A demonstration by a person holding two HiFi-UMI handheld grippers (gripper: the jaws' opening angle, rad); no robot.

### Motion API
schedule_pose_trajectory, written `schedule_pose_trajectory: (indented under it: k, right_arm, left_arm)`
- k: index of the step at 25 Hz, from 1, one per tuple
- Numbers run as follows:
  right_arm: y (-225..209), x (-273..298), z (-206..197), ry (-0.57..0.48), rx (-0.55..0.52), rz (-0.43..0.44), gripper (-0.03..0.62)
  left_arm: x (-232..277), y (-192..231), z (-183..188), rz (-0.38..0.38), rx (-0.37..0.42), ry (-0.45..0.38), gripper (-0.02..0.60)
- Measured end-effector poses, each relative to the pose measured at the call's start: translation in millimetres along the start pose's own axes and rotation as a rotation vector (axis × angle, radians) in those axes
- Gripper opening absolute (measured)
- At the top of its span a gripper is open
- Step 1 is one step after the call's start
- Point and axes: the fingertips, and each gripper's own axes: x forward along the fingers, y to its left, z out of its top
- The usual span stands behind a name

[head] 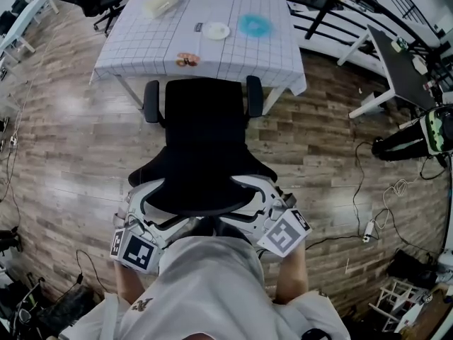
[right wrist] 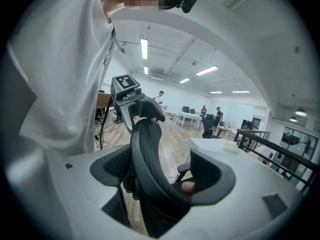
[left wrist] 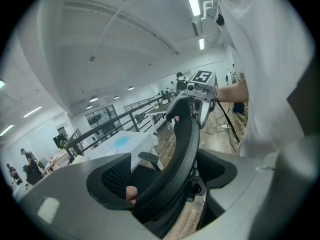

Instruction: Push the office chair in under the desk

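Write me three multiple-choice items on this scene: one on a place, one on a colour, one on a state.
1. Where is the office chair relative to the desk?
A) on top of it
B) in front of it, between it and the person
C) beyond its far edge

2. What colour is the seat?
A) black
B) white
C) blue

3. What is between the jaws of the left gripper and the right gripper?
A) nothing, jaws apart in air
B) nothing, jaws shut together
C) the backrest

Answers:
1 B, the head view shows the chair facing the desk, mostly outside it.
2 A, seat and back are black.
3 C, each gripper view shows the backrest's top edge gripped between its jaws.
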Motion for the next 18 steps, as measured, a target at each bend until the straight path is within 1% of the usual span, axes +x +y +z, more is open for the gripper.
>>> schedule_pose_trajectory:
  k: [5,18]
  right_arm:
    - [-9.5,-2.8,-3.8,-0.002,-0.010,0.003,0.379]
    - [-36.8,-6.5,-11.7,-0.016,-0.020,0.020,0.379]
  left_arm:
    - [9.4,4.2,1.7,0.003,-0.007,0.011,0.411]
    - [30.9,21.6,8.3,0.015,-0.019,0.002,0.413]
